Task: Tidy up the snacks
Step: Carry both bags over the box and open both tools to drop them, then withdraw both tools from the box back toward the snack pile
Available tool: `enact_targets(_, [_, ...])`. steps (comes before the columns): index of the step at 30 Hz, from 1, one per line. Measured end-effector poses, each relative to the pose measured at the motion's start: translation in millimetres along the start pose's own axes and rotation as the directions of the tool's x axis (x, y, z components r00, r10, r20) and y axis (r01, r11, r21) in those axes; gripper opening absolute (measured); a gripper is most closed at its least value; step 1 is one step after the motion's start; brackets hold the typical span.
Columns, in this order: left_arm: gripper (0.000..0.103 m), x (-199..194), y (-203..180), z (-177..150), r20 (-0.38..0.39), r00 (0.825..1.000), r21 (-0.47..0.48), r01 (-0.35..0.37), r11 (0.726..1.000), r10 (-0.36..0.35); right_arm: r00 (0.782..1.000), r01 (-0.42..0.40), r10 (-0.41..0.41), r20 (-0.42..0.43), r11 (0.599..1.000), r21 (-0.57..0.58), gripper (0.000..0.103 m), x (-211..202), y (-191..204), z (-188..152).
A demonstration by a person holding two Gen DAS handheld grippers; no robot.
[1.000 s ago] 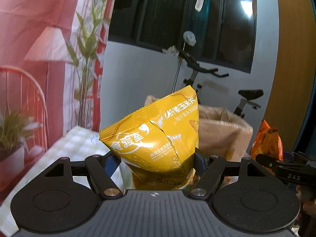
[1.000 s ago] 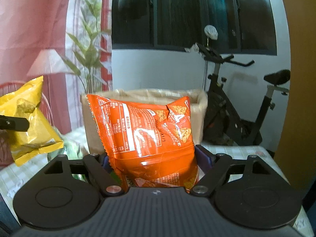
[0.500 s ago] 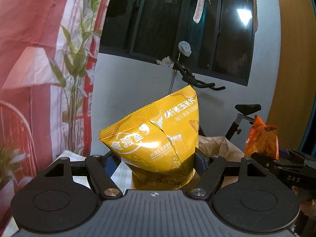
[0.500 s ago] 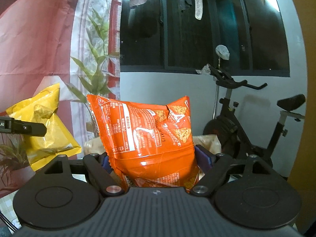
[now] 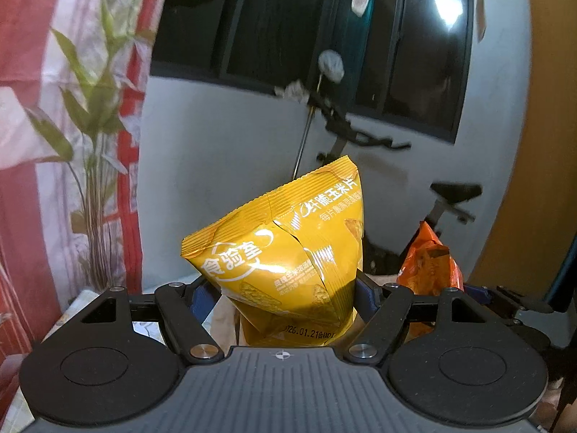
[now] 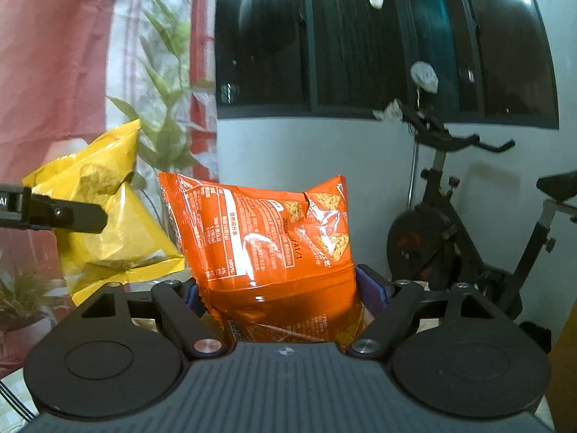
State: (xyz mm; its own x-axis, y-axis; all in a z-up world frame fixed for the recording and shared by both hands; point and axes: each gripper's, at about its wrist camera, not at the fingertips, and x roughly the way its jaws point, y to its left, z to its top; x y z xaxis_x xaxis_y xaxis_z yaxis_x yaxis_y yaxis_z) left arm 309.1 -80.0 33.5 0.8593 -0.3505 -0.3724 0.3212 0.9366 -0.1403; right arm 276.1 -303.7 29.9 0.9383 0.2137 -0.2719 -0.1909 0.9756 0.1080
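Observation:
In the left wrist view my left gripper (image 5: 285,294) is shut on a yellow corn-chip bag (image 5: 285,252), held up in the air with its top tilted right. The right wrist view shows my right gripper (image 6: 285,294) shut on an orange chip bag (image 6: 267,238), also lifted. The two bags hang side by side: the orange bag (image 5: 429,263) shows at the right of the left view. The yellow bag (image 6: 108,216), with one black finger (image 6: 61,213) across it, shows at the left of the right view. Only a sliver of the brown box (image 5: 225,324) peeks out under the yellow bag.
An exercise bike (image 6: 450,238) stands against the white wall under a dark window (image 6: 360,36). A red and white curtain with a leaf print (image 5: 72,108) hangs on the left. A corner of the checked tablecloth (image 5: 144,328) shows low down, and a potted plant (image 6: 21,306) at far left.
Both grippers rose and moved forward together, each keeping its bag. The brown box and the table dropped from mid-frame to almost out of sight.

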Motion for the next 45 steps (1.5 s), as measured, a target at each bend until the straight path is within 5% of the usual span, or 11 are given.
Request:
enact_targets(10, [0.078,59,-8,-5,-0.107,0.994,0.075,-0.023,0.997,0.031,0.987,0.046,-0.027,-0.156,0.992,0.117,0.087,42,-31,-21])
enact_targets(17, [0.084,65,-3,-4,-0.118,0.993,0.042,-0.005,0.999,0.010,0.984,0.067,-0.047,-0.171,0.992,0.111,0.092,38,-30,-20])
enact_targets(38, [0.084,-32,52,-30,-0.117,0.991,0.012,-0.061,0.998,0.062,0.986,0.025,-0.012,-0.164,0.997,0.072,0.094,-20,19,-20])
enact_targets(45, [0.084,-63,59,-53,-0.059,0.994,0.038,-0.085,0.996,0.087,0.991,0.034,-0.024,-0.129,0.997,0.076,0.098,-39,33,-36])
